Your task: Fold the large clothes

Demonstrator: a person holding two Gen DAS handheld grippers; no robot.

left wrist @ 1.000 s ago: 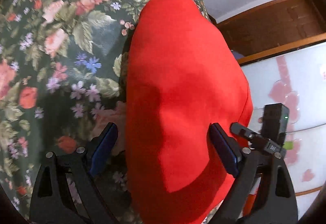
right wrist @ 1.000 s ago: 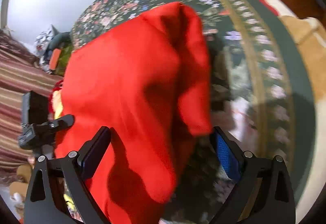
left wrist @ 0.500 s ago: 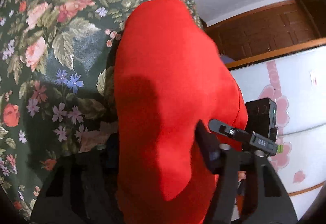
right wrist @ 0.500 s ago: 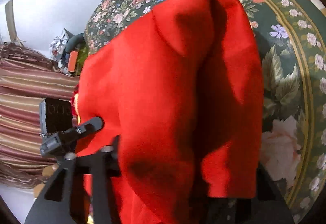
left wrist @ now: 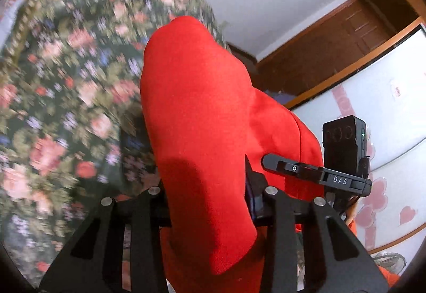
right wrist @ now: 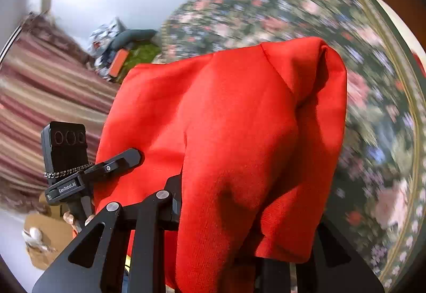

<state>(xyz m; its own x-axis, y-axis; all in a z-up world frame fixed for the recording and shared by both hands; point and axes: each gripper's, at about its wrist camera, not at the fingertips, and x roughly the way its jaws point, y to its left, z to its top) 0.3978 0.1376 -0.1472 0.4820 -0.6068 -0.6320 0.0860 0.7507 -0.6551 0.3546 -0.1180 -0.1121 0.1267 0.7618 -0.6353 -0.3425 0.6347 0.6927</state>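
Both grippers, left [left wrist: 207,202] and right [right wrist: 239,213], are pinching the red garment [right wrist: 239,120] above the floral bedspread [left wrist: 66,93]; lifting step underway; next, laying it flat.

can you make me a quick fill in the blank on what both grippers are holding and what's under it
1. The garment clamped in the left hand-held gripper is ____ in colour.
2. The right hand-held gripper is shut on the ____ garment.
3. Beneath the garment lies a dark cover printed with ____.
4. In the right wrist view, the curtain at the left is ____.

Missing words: red; same; flowers; striped
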